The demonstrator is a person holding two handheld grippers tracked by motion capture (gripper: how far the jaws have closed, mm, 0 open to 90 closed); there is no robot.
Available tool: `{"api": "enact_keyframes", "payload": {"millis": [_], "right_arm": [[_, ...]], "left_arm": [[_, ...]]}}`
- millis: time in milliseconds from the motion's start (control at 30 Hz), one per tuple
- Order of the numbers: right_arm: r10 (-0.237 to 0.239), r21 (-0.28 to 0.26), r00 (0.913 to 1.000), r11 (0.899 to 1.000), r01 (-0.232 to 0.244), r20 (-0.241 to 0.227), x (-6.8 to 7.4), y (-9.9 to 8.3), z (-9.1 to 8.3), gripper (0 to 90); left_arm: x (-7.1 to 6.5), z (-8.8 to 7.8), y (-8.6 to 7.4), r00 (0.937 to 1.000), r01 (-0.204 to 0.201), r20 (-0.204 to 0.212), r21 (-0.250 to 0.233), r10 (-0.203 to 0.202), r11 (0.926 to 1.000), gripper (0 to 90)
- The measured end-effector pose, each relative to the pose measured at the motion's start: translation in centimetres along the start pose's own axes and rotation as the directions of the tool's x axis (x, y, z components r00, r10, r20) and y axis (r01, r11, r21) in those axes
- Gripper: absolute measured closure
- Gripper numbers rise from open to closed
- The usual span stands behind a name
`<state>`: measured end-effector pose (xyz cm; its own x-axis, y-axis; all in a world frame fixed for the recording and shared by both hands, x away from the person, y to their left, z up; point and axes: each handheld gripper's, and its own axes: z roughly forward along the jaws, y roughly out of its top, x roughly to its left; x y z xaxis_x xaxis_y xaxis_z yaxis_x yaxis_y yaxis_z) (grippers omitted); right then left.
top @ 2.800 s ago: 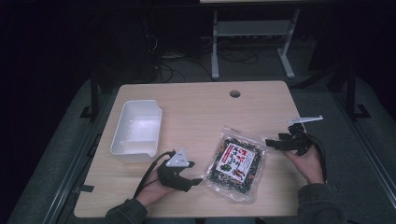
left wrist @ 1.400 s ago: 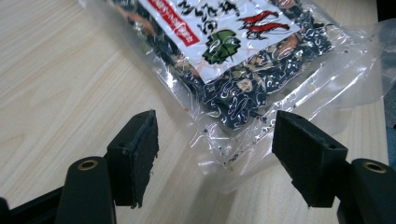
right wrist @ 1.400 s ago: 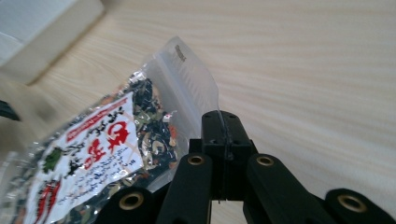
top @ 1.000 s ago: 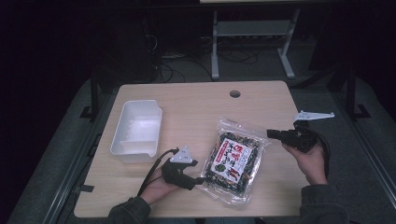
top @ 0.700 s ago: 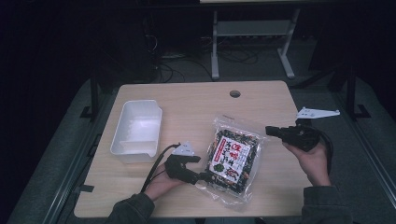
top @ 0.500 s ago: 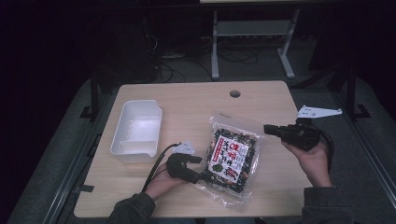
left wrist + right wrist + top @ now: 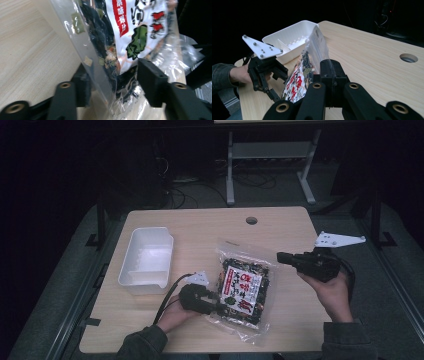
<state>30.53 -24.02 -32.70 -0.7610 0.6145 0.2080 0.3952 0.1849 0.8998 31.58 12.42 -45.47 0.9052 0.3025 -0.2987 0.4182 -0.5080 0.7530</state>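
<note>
A clear snack bag (image 7: 245, 287) with a white and red label lies in the middle of the wooden table (image 7: 200, 230). My left gripper (image 7: 220, 306) is at the bag's near left edge. In the left gripper view its two jaws stand on either side of the bag (image 7: 130, 25) and are shut on it. In the right gripper view the bag (image 7: 304, 67) stands tilted up on its edge. My right gripper (image 7: 281, 256) hovers just right of the bag, and its jaws (image 7: 330, 65) are shut on nothing.
A white tray (image 7: 150, 229) sits at the table's left, its inside bare (image 7: 294, 27). There is a round cable hole (image 7: 251, 220) at the back of the table. A metal rack and cables stand on the dark floor behind the table.
My left gripper moved right to the bag's edge and shut on it. The bag shifted slightly left and tipped up. My right gripper drifted a little left toward the bag.
</note>
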Motion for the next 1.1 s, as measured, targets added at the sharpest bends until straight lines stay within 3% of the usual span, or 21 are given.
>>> {"api": "enact_keyframes", "payload": {"millis": [67, 233, 433, 600, 667, 767, 800, 900, 1100], "right_arm": [[0.006, -0.015, 1.0000, 1.000, -0.006, 0.000, 0.0, -0.1, 0.0, 89.6], [0.019, -0.030, 0.9998, 0.999, -0.019, 0.004, -0.2, -0.5, -0.1, 89.5], [0.019, -0.050, 0.9997, 0.999, -0.020, -0.012, -0.3, -0.7, -0.3, 88.0], [0.040, -0.043, 0.9991, 0.998, -0.040, -0.011, -0.9, -1.3, 0.2, 63.9], [0.062, -0.041, 0.9969, 0.997, -0.064, -0.048, -1.3, -1.7, 0.6, 53.9], [0.078, -0.029, 0.9935, 0.996, -0.081, -0.083, -1.5, -2.1, 1.1, 46.6], [0.093, -0.021, 0.9875, 0.995, -0.096, -0.128, -1.6, -2.5, 1.5, 42.3], [0.101, 0.012, 0.9805, 0.995, -0.101, -0.168, -1.5, -3.0, 2.2, 36.7], [0.096, 0.075, 0.9727, 0.994, -0.082, -0.211, -0.8, -3.9, 3.7, 34.9]], "left_arm": [[0.0, -0.1, 0.0, 1.0000, -0.007, 0.000, -0.004, 0.007, 1.0000, 60.3], [-0.5, -0.5, 0.0, 0.9991, -0.043, -0.004, -0.012, 0.043, 0.9990, 70.6], [-1.1, -0.8, 0.0, 0.9949, -0.098, -0.024, -0.003, 0.098, 0.9951, 71.5], [-1.4, -0.9, 0.1, 0.9923, -0.119, -0.035, -0.002, 0.119, 0.9929, 71.7], [-1.5, -0.9, 0.1, 0.9919, -0.121, -0.038, -0.002, 0.121, 0.9926, 71.7], [-1.5, -1.0, 0.1, 0.9909, -0.128, -0.041, -0.001, 0.128, 0.9917, 71.7], [-1.6, -1.0, 0.1, 0.9902, -0.133, -0.042, 0.001, 0.133, 0.9911, 71.7], [-1.6, -1.0, 0.1, 0.9899, -0.135, -0.044, 0.000, 0.135, 0.9909, 71.7], [-1.7, -1.1, 0.1, 0.9897, -0.136, -0.046, -0.002, 0.136, 0.9907, 71.6]]}}
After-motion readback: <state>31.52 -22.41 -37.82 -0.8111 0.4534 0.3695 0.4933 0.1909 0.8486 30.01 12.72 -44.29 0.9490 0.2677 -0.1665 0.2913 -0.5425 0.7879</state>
